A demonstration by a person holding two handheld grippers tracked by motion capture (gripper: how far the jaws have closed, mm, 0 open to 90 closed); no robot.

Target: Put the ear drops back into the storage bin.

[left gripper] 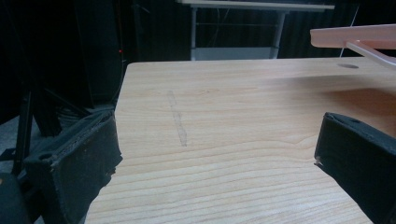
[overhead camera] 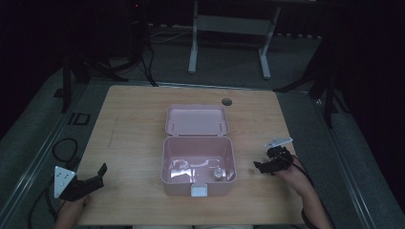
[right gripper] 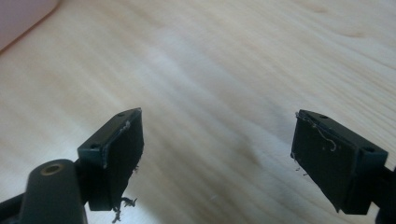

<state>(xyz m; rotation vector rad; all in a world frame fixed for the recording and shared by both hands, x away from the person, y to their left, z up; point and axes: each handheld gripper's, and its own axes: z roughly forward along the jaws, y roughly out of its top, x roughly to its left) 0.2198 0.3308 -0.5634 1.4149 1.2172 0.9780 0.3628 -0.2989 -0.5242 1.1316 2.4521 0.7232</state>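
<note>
While the pink box [overhead camera: 198, 164] sits open near the middle of the tabletop [overhead camera: 133, 129], both grippers rest apart from it, one on each side. Its lid [overhead camera: 196, 119] is swung back on the far side and lies roughly flat behind the tub, and a pale latch tab [overhead camera: 199, 191] juts from the near wall. Inside the tub a small white bottle-like thing [overhead camera: 218, 173] stands toward the near right corner; something pale and glossy lies on the floor of the tub to its left, too blurred to name.

The left gripper [overhead camera: 99, 172] sits at the near left corner of the tabletop, held by a hand [overhead camera: 71, 207] at the bottom edge, with its grey plate [overhead camera: 62, 180] tilted up. Its fingers [left gripper: 74, 158] are spread wide and released, with bare wood between them. In the left gripper view a faint pale streak [left gripper: 177, 119] runs across the wood ahead of the fingers, the raised lid edge shows at the upper right beyond the right finger, and a small dark round hole [left gripper: 348, 66] lies far ahead near it.

The right gripper [overhead camera: 260, 166] lies to the right of the box, well clear of its wall, pointing toward it. Its fingers [right gripper: 116, 149] are likewise released and wide apart, grasping nothing, with wood grain between them and a corner of the pink box at the upper left beyond the left finger. Frayed bits hang from the finger pads.
</note>
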